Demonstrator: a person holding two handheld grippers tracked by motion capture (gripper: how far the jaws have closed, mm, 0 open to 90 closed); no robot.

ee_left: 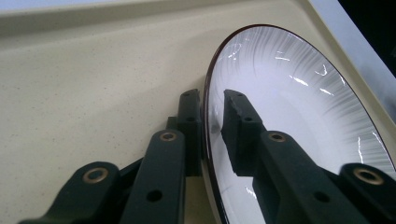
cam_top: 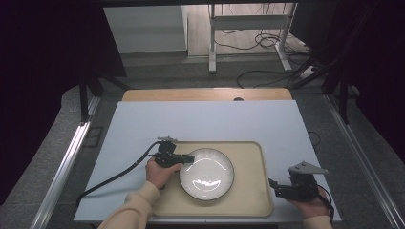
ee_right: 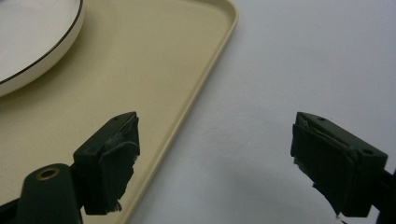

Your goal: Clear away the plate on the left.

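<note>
Evidently the left gripper (ee_left: 212,116) pinches the rim of the plate (cam_top: 207,173) on the beige tray (cam_top: 248,200); beside the tray's right edge, the right gripper (ee_right: 215,161) gapes wide.

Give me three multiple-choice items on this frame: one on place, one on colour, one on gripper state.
1. Where does the plate sit?
A. on the beige tray
B. on the bare blue table top
C. on the floor

2. What colour is the plate's rim line?
A. gold
B. dark
C. red

3. How do the right gripper's jaws stand?
A. shut on the plate
B. shut on the tray edge
C. open, holding nothing

Key: 1 A, the high view shows the plate inside the tray's rim. 2 B, a thin dark line edges the white plate in both gripper views. 3 C, the right gripper view shows a wide gap between its jaws.
</note>
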